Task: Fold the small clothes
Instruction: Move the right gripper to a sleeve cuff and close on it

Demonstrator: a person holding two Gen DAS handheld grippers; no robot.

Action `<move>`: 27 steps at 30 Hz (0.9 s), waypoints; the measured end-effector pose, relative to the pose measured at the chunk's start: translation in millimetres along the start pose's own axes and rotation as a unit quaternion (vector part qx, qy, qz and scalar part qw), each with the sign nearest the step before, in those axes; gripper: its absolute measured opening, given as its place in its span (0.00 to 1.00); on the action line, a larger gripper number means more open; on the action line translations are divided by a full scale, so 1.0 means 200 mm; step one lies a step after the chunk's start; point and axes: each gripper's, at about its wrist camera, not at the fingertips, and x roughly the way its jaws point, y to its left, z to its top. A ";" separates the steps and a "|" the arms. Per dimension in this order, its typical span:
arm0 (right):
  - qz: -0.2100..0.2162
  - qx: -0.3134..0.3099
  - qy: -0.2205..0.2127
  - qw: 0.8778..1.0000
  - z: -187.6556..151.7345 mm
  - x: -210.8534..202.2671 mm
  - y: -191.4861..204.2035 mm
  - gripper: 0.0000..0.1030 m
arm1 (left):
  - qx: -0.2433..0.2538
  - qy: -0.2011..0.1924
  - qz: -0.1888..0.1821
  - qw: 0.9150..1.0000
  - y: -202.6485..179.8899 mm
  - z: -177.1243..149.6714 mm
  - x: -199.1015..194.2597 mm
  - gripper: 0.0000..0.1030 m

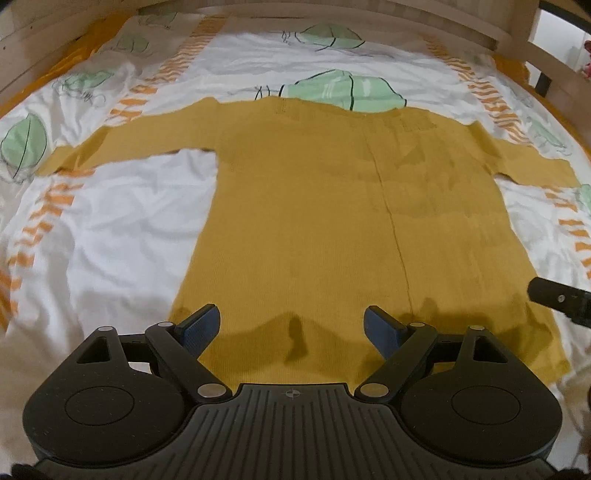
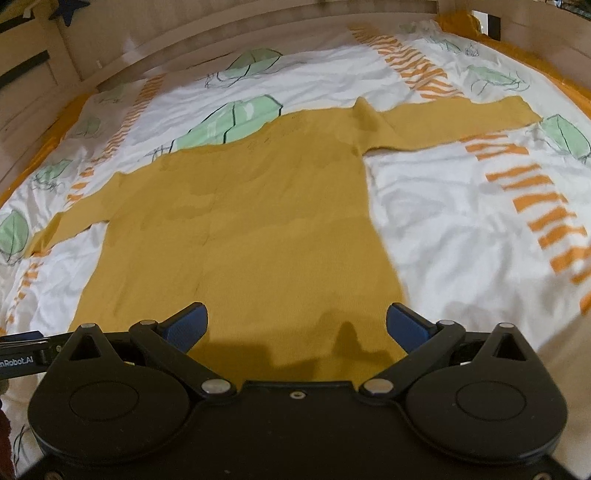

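Note:
A mustard-yellow knit sweater (image 1: pixel 332 206) lies flat on the bed, both sleeves spread sideways and the hem toward me. It also shows in the right wrist view (image 2: pixel 251 236). My left gripper (image 1: pixel 291 328) is open and empty, its blue pads over the hem on the sweater's left half. My right gripper (image 2: pixel 297 326) is open and empty, over the hem on the sweater's right half. A part of the right gripper (image 1: pixel 561 299) shows at the right edge of the left wrist view.
The sweater rests on a white duvet (image 1: pixel 110 229) with green leaf prints and orange stripes. A wooden bed frame (image 1: pixel 369 22) runs along the far side, also in the right wrist view (image 2: pixel 184 40). An orange sheet edge (image 2: pixel 461 18) shows at the corners.

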 end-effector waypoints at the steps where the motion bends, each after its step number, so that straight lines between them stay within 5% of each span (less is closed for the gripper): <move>1: -0.001 0.001 -0.002 1.000 0.02 0.02 -0.01 0.99 | 0.002 -0.002 0.001 1.000 0.00 0.02 0.02 0.83; 14: -0.039 0.022 -0.025 0.999 0.42 0.22 -0.35 0.99 | 0.017 -0.032 0.017 0.999 -0.05 0.35 0.25 0.83; 24: -0.122 0.008 -0.069 0.990 0.69 0.36 -0.65 0.99 | 0.024 -0.038 0.016 0.999 -0.13 0.51 0.40 0.82; 27: -0.133 0.026 -0.069 0.988 0.77 0.42 -0.78 0.90 | 0.022 -0.034 0.016 0.999 -0.13 0.54 0.45 0.82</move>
